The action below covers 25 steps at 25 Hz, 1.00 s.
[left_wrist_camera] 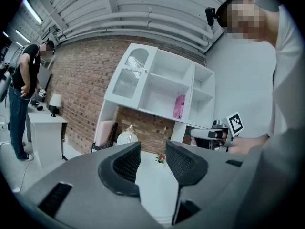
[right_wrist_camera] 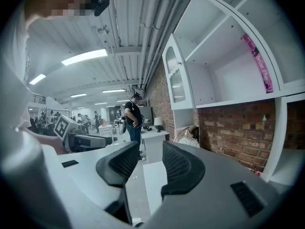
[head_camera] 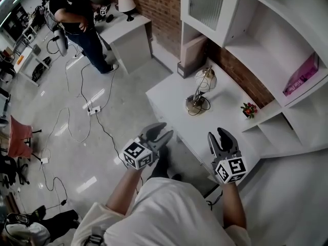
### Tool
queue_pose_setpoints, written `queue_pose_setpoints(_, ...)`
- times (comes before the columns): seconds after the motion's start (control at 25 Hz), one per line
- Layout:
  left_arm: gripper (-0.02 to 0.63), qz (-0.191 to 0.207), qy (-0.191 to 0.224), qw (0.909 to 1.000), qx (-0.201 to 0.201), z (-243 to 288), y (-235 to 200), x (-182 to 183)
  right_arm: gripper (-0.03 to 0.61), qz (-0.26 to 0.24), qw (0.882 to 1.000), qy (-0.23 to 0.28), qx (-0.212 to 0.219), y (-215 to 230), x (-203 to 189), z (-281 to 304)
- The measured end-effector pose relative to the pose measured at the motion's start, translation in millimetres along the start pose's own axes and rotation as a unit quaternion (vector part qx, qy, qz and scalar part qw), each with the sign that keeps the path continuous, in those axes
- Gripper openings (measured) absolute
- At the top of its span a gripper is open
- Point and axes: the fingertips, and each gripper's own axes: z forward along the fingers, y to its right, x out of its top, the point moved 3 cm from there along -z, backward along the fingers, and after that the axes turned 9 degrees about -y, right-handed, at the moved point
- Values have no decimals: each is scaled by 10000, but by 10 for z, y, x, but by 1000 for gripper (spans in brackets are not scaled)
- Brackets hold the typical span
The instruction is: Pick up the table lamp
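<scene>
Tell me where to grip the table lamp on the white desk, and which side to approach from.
Probably the thin stem of the table lamp, between the globe shade and the round base. The globe looks too wide and smooth for the jaws. Come in level from the near edge of the desk with the right gripper, which is open and empty.

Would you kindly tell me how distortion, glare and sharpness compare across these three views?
Head view: wide-angle bowing of the shelf unit, light streaks glaring on the glossy floor, table lamp sharp. Left gripper view: circular fisheye with black corners, left claw looming large. Right gripper view: same fisheye, ceiling light blown out.
</scene>
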Motion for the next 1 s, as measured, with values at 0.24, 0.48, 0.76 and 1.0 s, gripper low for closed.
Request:
queue_pose_setpoints(0.24,181,-42,-55,9998,-177,212,-409,160,172,27,9999,-101,-124,117,131,399)
queue_pose_setpoints(0.48,181,-18,-147,9988,-457,542,-841,361,172,135,9990,-167,-389,360,264,769)
queue_pose_setpoints(0.76,181,96,-298,9956,-886,904,-1247,541,172,260,9969,-232,-707,530,359,1168)
queue_pose_setpoints(1.0,181,168,-453,9898,-1337,1156,-1545,620,175,330,9940,-368,-980,581,392,1483)
